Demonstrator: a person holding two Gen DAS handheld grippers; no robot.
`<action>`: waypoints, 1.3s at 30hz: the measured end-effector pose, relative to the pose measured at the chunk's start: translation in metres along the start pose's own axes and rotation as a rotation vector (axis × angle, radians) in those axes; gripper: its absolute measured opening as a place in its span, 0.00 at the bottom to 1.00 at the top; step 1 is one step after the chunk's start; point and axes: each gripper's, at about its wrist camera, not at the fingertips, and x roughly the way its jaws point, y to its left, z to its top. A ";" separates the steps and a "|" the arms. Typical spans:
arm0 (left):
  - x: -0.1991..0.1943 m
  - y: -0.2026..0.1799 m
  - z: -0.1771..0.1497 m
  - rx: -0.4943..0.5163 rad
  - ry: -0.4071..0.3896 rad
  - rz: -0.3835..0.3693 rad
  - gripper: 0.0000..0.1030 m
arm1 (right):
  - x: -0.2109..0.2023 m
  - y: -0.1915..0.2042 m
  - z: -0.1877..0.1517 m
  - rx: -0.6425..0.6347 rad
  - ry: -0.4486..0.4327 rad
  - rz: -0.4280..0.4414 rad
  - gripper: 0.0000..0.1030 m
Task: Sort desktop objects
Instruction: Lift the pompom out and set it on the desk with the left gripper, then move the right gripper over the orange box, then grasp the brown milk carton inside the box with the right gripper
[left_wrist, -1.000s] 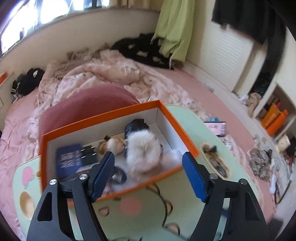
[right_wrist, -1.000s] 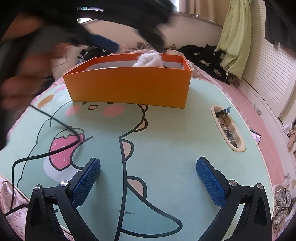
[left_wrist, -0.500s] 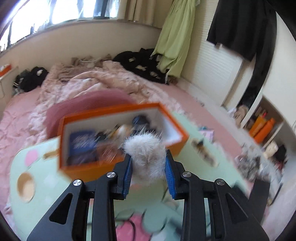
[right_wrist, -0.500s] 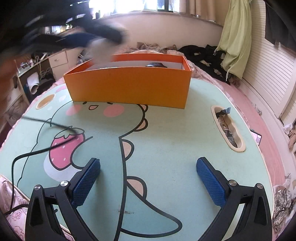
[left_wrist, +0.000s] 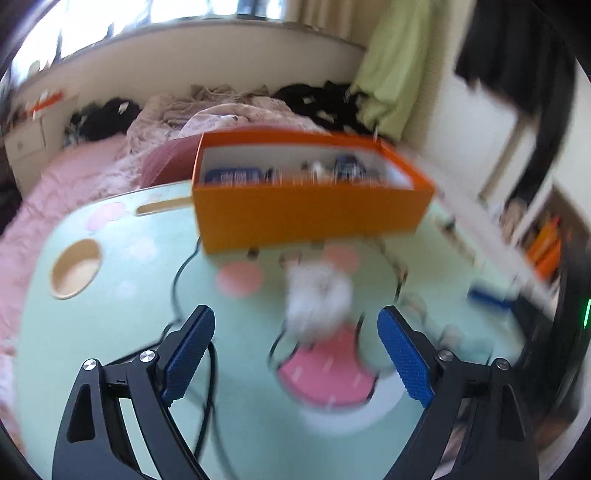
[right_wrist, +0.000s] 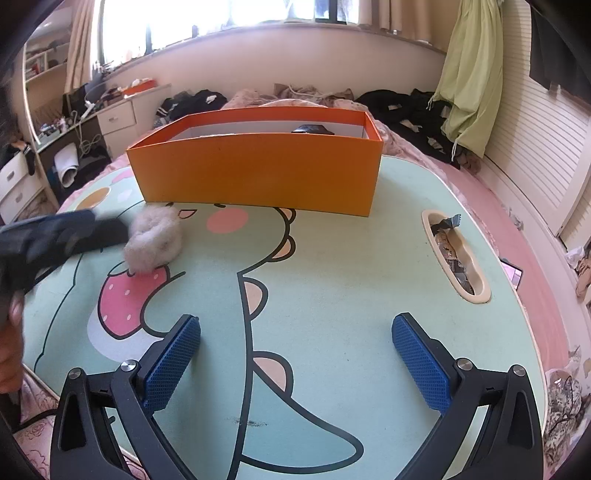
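My left gripper (left_wrist: 295, 332) has its jaws spread wide, nothing between the pads; heavy motion blur in the left wrist view; the fluffy grey-white puff (right_wrist: 153, 245) lies on the green cartoon tabletop (right_wrist: 332, 277), just in front of the orange box (right_wrist: 258, 173) and at the top edge of the printed pink strawberry; in the right wrist view the left tool sits right beside the puff, too blurred to tell whether it touches.

My right gripper (right_wrist: 295, 354) hangs low over the near table, jaws wide, empty, well apart from the puff.

Risks as I judge them: the puff looks light and soft, so a passing finger could snag the fibres and drag it along; it could also be nudged toward the table's left edge; a black cable (left_wrist: 177, 280) trails across the mat by the left tool, and a jaw might catch it and tug whatever it's tied to; the box seems light card, easily shoved by a careless sweep; the blur means I can't trust fine position from the left view just now.

Orientation: the puff is a rounded clump with no clear front or pointing end; slightly elongated, its long axis running roughly from upper right to lower left in the right wrist view, though weakly so; any approach angle should serve.
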 end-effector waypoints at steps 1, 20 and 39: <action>0.002 -0.002 -0.009 0.025 0.018 0.020 0.87 | 0.000 0.000 0.000 0.000 0.000 0.000 1.00; 0.016 0.006 -0.032 0.029 0.020 0.082 1.00 | 0.002 -0.004 0.000 -0.006 -0.001 -0.003 1.00; 0.012 0.008 -0.033 0.026 0.015 0.077 1.00 | 0.062 0.042 0.170 0.099 0.110 0.268 0.58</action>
